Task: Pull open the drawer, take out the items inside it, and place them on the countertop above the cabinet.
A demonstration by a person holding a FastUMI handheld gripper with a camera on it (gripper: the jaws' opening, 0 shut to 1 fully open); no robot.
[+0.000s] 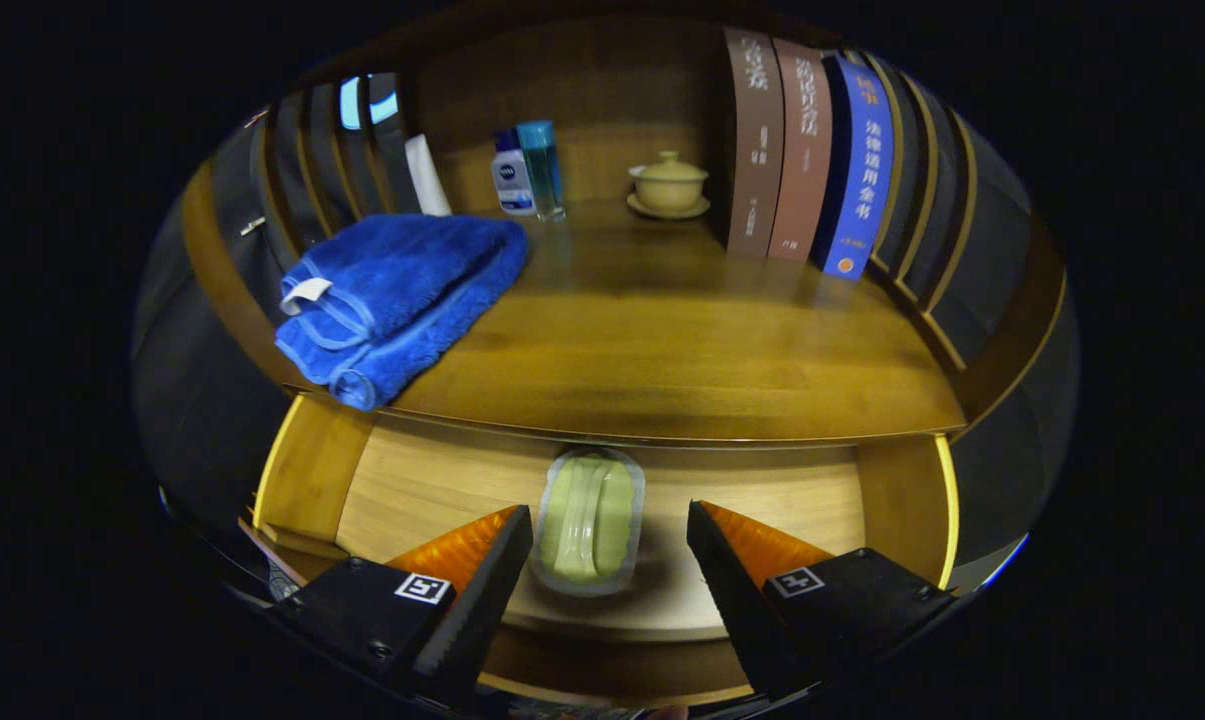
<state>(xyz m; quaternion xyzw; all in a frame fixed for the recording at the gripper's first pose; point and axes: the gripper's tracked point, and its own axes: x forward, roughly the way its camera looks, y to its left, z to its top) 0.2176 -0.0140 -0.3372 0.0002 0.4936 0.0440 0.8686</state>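
Note:
The wooden drawer (412,490) is pulled open below the countertop (662,340). On the drawer floor lies a pale green bar in a clear wrapper (590,520), its far end just under the countertop's front edge. My gripper (610,535) hovers above the drawer, open, and the green bar shows in the gap between the two fingers, nearer the left one. Neither finger touches it.
A folded blue towel (392,295) lies on the countertop's left, overhanging the front edge. At the back stand a white bottle and a blue-capped bottle (529,170), a lidded tea cup on a saucer (669,185), and upright books (807,150) on the right.

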